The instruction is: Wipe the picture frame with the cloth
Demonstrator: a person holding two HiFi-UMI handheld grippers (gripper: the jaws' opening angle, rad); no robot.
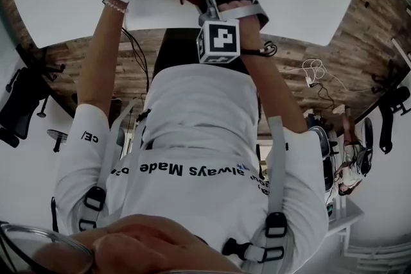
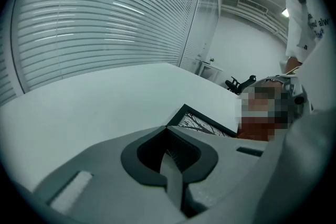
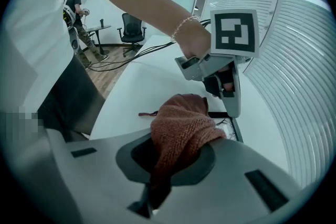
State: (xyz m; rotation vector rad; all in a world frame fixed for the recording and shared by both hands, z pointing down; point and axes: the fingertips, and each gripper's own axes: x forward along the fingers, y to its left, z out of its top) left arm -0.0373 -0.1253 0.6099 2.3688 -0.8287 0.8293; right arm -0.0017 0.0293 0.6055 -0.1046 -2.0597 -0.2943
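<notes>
The left gripper (image 2: 167, 129) is held with jaws together on nothing, at the corner of the picture frame (image 2: 206, 120). The frame lies on the white bench (image 2: 105, 107), partly hidden. The brown cloth (image 3: 181, 115) is clamped in the right gripper (image 3: 178, 139), beside the frame.

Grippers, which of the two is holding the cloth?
The right gripper: its jaws pinch the reddish-brown cloth, while the left gripper's jaws are shut on nothing.
</notes>
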